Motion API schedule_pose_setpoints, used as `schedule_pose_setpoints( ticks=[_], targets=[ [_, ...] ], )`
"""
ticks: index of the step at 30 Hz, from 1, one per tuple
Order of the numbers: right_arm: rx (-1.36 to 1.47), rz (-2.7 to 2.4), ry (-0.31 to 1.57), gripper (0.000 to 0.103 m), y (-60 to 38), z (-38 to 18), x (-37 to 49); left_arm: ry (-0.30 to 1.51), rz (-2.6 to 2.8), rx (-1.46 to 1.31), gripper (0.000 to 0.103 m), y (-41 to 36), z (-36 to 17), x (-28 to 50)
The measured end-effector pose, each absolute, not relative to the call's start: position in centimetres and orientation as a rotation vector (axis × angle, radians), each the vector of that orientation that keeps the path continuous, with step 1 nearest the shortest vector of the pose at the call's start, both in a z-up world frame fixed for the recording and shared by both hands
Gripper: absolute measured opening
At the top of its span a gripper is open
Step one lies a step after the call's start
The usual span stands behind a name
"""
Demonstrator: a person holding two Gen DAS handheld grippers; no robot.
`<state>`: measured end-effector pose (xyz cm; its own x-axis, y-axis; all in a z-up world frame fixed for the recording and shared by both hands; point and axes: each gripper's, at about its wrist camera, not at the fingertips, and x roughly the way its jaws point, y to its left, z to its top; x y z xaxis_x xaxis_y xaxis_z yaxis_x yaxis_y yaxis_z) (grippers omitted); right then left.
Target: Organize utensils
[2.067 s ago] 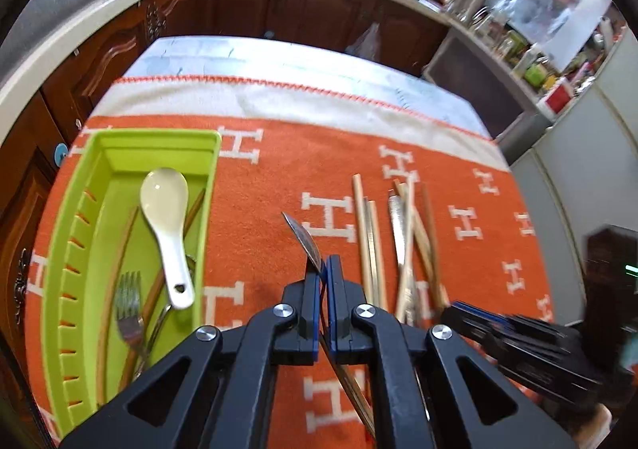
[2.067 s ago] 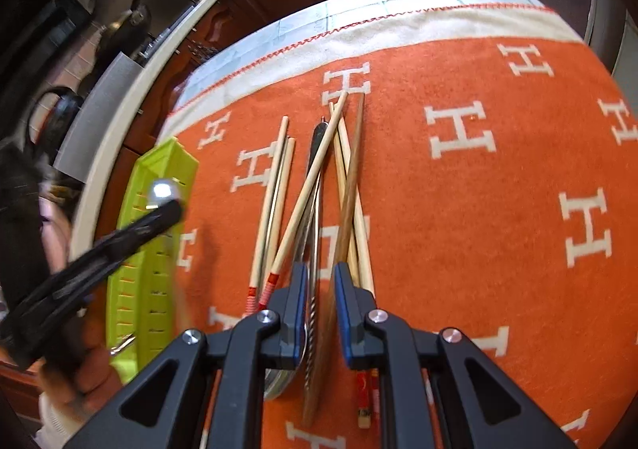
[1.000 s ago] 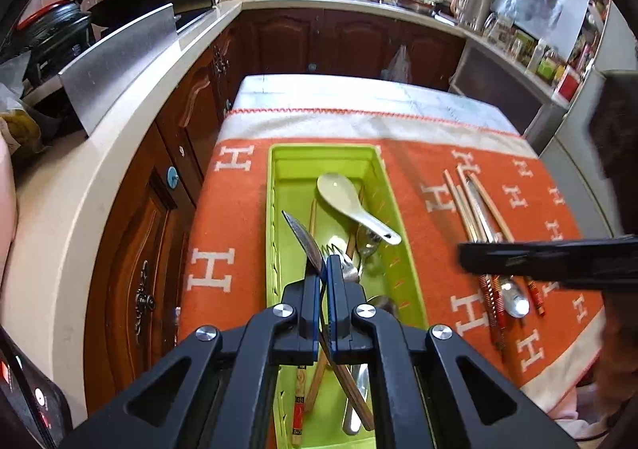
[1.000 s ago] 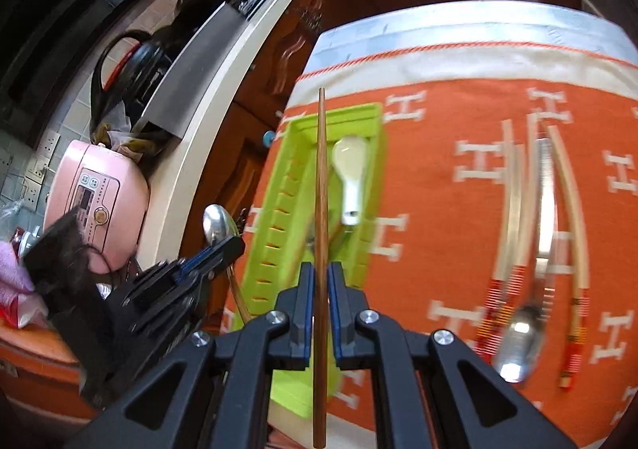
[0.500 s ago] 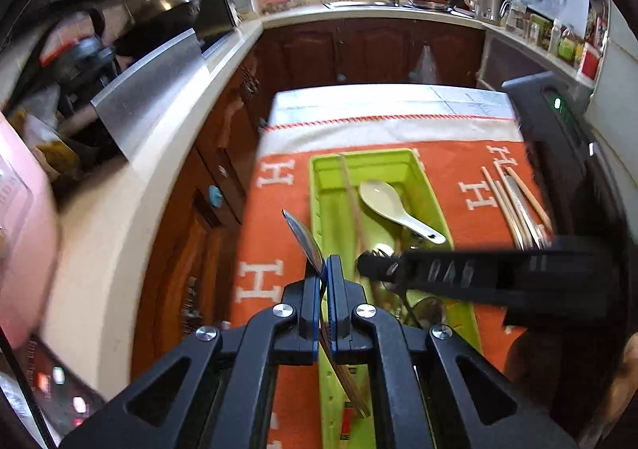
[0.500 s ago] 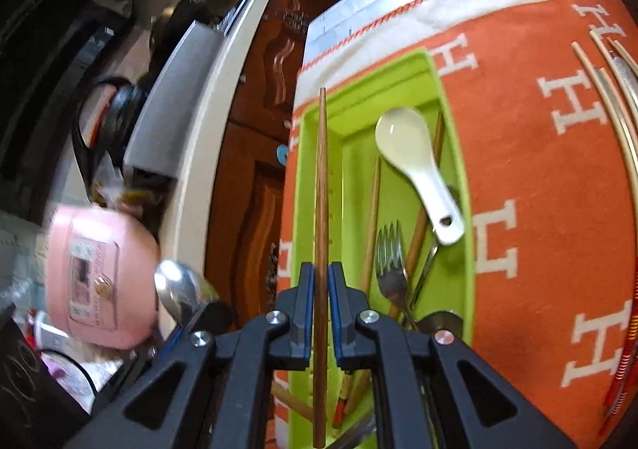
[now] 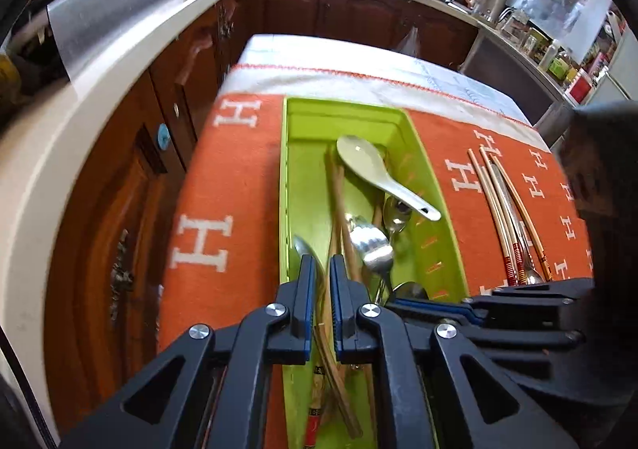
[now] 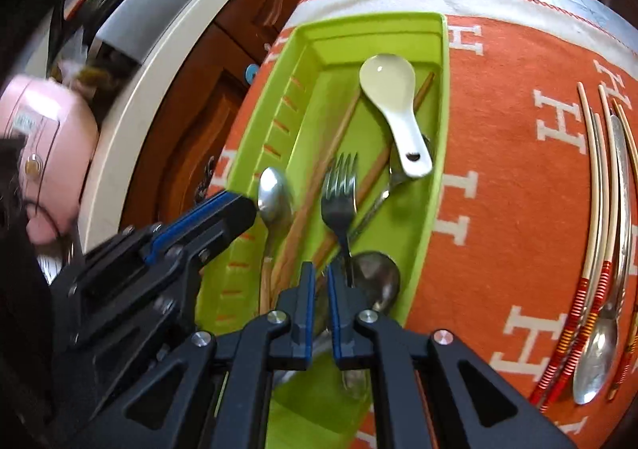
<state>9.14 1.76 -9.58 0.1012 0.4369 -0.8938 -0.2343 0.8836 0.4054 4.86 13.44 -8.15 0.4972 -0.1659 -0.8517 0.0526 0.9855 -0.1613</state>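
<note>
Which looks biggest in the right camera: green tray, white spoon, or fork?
1. Green tray
2. White spoon and fork: they look alike in size, and the fork is partly hidden behind the fingers, so no ranking.

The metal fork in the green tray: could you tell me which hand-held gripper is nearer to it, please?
Right. The right hand-held gripper sits right at the fork's handle, near the green tray's close end. The left hand-held gripper is off to the fork's left, beside a metal spoon.
</note>
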Motion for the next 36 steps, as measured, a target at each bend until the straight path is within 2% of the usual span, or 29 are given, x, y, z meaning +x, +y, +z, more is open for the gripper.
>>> schedule_pose_setpoints(
  ticks=[3,9,19,30,36],
  targets=[
    [0.160,0.508,1.409,0.007,1.3,-9.5,9.2,1.079,-0.163,-0.163,0.009,13.4,-9.2,5.4],
    [0.184,0.531,1.373,0.007,-0.6,-8.3,9.1,1.099,-0.155,-0.137,0.022,12.1,-9.8,4.5],
    [0.226,0.530,1.331,0.007,-3.0,-6.8,8.2,1.153,-0.216,-0.193,0.022,10.2,-9.9,0.6],
    [0.255,0.515,1.291,0.007,-5.7,-5.7,7.4,1.215,-0.258,-0.257,0.022,8.8,-10.4,-0.2],
    [0.242,0.512,1.259,0.007,-7.2,-4.8,6.8,1.189,-0.226,-0.232,0.026,8.5,-8.9,0.0]
  ],
)
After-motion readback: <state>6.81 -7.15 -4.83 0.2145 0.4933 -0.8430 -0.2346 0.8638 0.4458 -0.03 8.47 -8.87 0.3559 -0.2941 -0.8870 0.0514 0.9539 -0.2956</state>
